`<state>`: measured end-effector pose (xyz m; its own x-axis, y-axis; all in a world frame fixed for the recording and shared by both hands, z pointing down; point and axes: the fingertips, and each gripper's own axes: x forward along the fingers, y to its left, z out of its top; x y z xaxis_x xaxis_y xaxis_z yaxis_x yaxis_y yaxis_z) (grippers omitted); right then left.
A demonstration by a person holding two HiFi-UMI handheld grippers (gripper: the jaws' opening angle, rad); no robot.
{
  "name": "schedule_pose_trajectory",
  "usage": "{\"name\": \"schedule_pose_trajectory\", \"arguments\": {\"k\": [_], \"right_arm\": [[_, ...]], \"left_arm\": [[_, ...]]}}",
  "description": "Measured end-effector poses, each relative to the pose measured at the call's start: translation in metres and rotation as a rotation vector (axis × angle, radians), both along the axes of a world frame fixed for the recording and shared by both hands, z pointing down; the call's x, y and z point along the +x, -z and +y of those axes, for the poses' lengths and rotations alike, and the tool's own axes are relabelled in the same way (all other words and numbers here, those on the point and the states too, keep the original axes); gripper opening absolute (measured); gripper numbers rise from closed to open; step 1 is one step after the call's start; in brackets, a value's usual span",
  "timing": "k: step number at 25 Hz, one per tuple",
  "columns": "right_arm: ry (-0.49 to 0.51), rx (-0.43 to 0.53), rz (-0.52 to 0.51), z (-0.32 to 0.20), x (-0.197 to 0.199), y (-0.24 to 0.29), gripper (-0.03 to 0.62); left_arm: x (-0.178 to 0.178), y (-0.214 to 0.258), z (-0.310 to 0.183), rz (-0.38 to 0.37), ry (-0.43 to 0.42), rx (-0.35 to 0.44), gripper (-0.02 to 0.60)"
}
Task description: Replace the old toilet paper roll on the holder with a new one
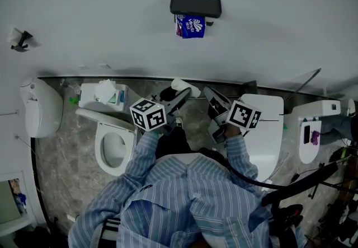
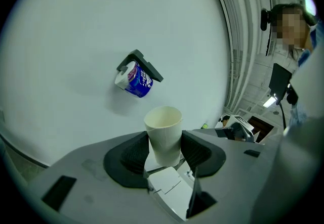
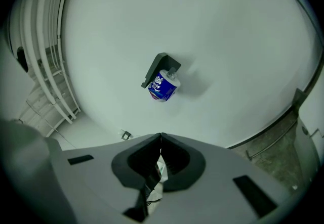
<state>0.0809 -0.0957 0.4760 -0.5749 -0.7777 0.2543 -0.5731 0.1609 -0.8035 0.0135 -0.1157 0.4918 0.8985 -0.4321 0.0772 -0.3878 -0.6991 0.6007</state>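
A black holder [image 1: 196,4] is fixed to the white wall, and a roll in a blue printed wrapper [image 1: 191,26] hangs under it. Both gripper views show this roll [image 2: 134,80] [image 3: 163,86] ahead, well beyond the jaws. My left gripper [image 1: 182,94] is shut on a bare white cardboard tube [image 2: 163,134], which stands upright between the pads with its open end up. My right gripper [image 1: 210,96] is beside it; its jaws [image 3: 161,139] meet at the tips with nothing between them. Both grippers point toward the wall, below the holder.
A toilet with its lid up [image 1: 114,143] stands at lower left, with a tissue pack [image 1: 103,93] on its tank. A white wall fixture [image 1: 42,107] is further left. Two more white toilets [image 1: 268,129] [image 1: 313,132] stand to the right. The floor is grey marble.
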Motion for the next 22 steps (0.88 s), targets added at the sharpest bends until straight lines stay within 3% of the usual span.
{"name": "schedule_pose_trajectory", "arguments": {"k": [9,16,22], "right_arm": [[0.018,-0.037,0.003,0.086,0.045,-0.016,0.006],[0.084,-0.085,0.041,0.169,0.042,-0.046,0.006],[0.114,-0.118,0.008,0.218,0.027,-0.058,0.006]], "left_arm": [[0.041,-0.011,0.097,-0.013,0.016,-0.041,0.195],[0.034,-0.03,0.186,-0.042,0.083,-0.09,0.195],[0.017,-0.038,0.244,-0.081,0.107,-0.115,0.196]]}}
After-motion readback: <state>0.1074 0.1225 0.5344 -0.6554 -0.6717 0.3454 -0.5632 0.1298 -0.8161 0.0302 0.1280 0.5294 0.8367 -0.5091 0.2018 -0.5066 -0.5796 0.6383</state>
